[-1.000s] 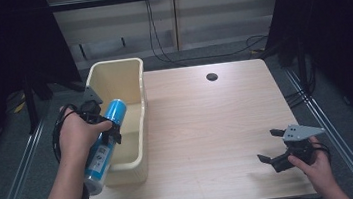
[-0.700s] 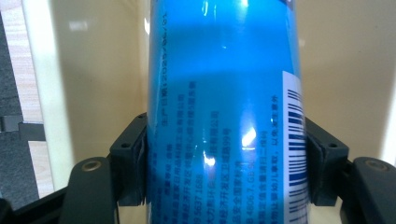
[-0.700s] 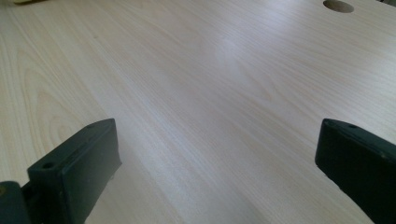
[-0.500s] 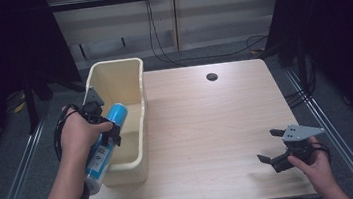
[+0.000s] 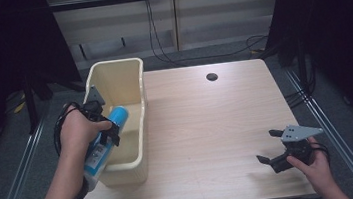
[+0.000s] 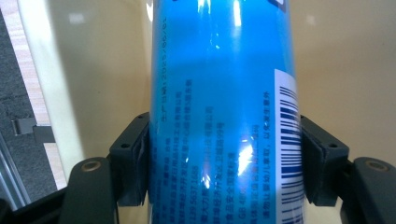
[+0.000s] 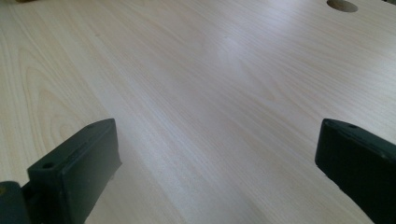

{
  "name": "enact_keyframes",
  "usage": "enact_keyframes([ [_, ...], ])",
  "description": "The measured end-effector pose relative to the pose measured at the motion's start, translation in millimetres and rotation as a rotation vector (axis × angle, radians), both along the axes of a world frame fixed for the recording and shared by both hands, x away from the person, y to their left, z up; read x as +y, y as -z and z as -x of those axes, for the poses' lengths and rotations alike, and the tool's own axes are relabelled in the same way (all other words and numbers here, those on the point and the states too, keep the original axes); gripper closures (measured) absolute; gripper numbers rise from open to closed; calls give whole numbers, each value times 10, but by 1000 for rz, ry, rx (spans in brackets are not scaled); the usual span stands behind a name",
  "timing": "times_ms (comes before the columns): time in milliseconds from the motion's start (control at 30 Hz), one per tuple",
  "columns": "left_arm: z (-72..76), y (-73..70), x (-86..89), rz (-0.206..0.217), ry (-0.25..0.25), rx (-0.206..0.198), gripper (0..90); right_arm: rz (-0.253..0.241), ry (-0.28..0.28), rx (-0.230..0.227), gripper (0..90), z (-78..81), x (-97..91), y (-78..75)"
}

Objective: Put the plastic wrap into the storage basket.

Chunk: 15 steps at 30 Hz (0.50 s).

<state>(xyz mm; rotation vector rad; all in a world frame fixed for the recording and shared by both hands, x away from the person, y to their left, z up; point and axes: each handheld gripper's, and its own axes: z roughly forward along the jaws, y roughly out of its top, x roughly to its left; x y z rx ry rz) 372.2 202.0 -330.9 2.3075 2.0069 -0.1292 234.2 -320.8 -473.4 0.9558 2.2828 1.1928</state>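
We cannot see the lower end of the blue cylindrical plastic bottle (image 5: 103,144) in the high view, where the person's left hand (image 5: 75,133) and the black left gripper (image 5: 107,129) cover part of it. In the left gripper view the bottle (image 6: 219,102) is cut off at top and bottom, and its small printed text is too fine for us to read. The far inner floor of the cream plastic bin (image 5: 137,149) is partly hidden behind the bottle. The black right gripper (image 7: 219,172) has its jaws cropped by the frame's lower edge.
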Motion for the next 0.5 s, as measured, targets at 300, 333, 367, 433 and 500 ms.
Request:
enact_keyframes([
  [300, -53, 19, -19, -15, 26, 30, 318, 8, 4, -1, 0, 0, 3, 3],
  [333, -59, 25, -29, -14, 19, 32, 317, 7, 3, -1, 0, -1, 2, 3],
  [367, -67, 26, -30, -20, 27, 38, 317, 8, 3, -2, 0, -1, 2, 3],
  [433, -80, 33, -37, -21, 24, 37, 317, 6, 4, 1, 0, -1, 0, 4],
  [500, -94, 31, -40, -22, 33, 51, 317, 7, 3, 1, 0, -4, 0, 6],
])
